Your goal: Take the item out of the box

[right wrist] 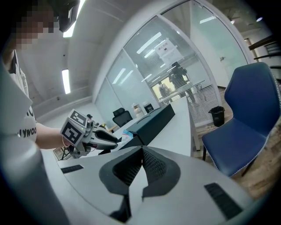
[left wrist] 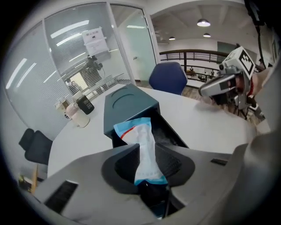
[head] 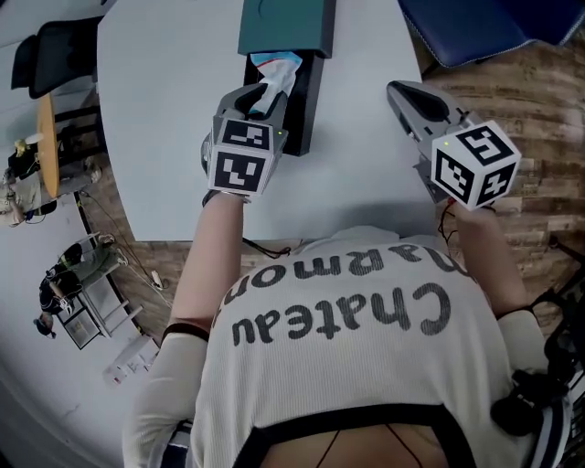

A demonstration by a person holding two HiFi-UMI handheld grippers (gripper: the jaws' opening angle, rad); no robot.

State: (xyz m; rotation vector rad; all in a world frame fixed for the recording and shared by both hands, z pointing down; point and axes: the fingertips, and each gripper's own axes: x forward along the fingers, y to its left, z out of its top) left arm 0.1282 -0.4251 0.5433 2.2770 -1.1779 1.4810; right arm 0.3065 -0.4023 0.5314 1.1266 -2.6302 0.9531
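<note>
Resting half out of its box: one white-and-blue sachet [left wrist: 142,138].
Left hand-held gripper [left wrist: 147,148] jaws wide, sachet between them unclamped, far end in the teal box's [left wrist: 127,103] open black tray on the white bench [left wrist: 206,127]; right hand-held gripper [right wrist: 142,151] closed, empty.

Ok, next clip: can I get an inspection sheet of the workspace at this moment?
Surface: white table, rounded corners.
Job's things: dark teal box, its black drawer slid out; white-and-blue plastic packet sticking up from it.
Clutter: small bottles at the table's far edge.
Grippers: left gripper open, packet between its jaws; right gripper shut, empty.
Cables: thin dark cable below the table's near edge.
Surroundings: blue chair, glass partition, wooden floor.
</note>
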